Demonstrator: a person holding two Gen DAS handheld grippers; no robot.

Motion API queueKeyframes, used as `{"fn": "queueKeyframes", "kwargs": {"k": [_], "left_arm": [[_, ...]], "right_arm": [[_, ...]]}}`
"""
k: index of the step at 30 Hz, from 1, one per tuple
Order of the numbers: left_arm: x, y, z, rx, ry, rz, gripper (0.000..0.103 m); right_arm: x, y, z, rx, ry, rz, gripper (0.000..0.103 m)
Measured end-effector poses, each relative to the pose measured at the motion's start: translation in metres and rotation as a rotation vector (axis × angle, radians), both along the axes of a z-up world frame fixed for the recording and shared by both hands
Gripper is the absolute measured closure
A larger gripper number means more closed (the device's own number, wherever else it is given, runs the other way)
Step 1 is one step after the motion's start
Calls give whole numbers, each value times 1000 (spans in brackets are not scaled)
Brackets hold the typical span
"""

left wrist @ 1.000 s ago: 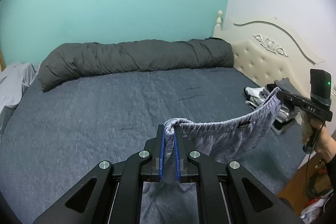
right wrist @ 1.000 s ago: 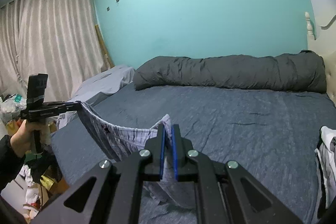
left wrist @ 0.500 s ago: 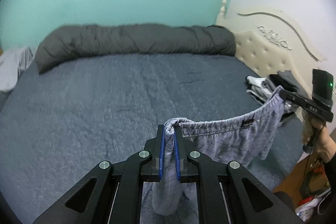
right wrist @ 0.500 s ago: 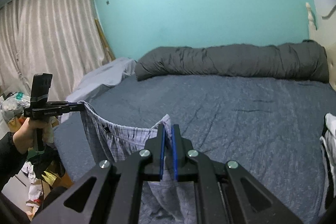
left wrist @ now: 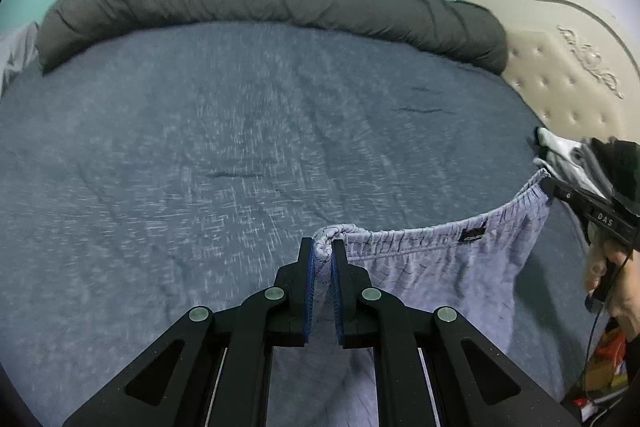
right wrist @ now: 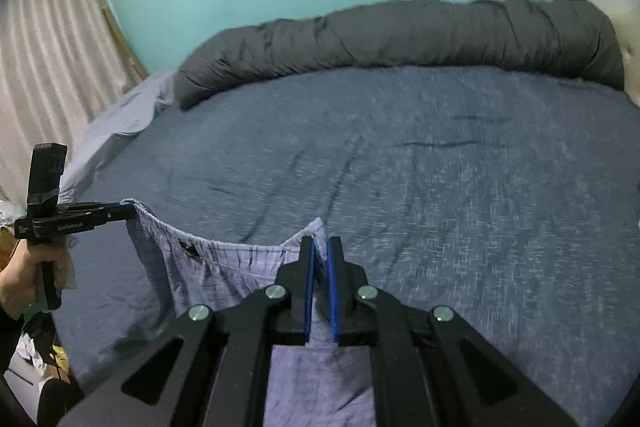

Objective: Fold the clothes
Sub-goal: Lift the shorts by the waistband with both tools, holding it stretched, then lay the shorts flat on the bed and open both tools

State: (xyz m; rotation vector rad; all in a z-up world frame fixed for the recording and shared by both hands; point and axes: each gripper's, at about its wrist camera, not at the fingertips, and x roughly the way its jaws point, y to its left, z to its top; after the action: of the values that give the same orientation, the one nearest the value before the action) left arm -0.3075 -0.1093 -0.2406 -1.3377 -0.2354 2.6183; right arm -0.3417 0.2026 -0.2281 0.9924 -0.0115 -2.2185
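Shorts [left wrist: 432, 267], pale blue plaid, hung by the waistband between both grippers above the blue bed [left wrist: 200, 155]. Left gripper [left wrist: 322, 251]: jaws narrow, pinching one waistband end. Right gripper [right wrist: 318, 247]: jaws narrow, clamped on the other end. Rolled grey duvet [left wrist: 260, 3] along the bed's far edge.

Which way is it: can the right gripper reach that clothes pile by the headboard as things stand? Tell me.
Probably not yet: the right gripper is shut on the shorts, shared with the left gripper. The clothes pile lies unobstructed.
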Motion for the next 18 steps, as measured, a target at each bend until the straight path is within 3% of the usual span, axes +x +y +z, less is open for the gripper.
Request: {"fn": "queueKeyframes", "kwargs": {"k": [6, 18], "left_arm": [[-44, -4, -45, 15, -40, -7, 95], [-92, -6, -96, 16, -114, 6, 92]], "right_arm": [[-44, -9, -46, 56, -53, -13, 97], [-92, -33, -106, 133, -150, -47, 97]]}}
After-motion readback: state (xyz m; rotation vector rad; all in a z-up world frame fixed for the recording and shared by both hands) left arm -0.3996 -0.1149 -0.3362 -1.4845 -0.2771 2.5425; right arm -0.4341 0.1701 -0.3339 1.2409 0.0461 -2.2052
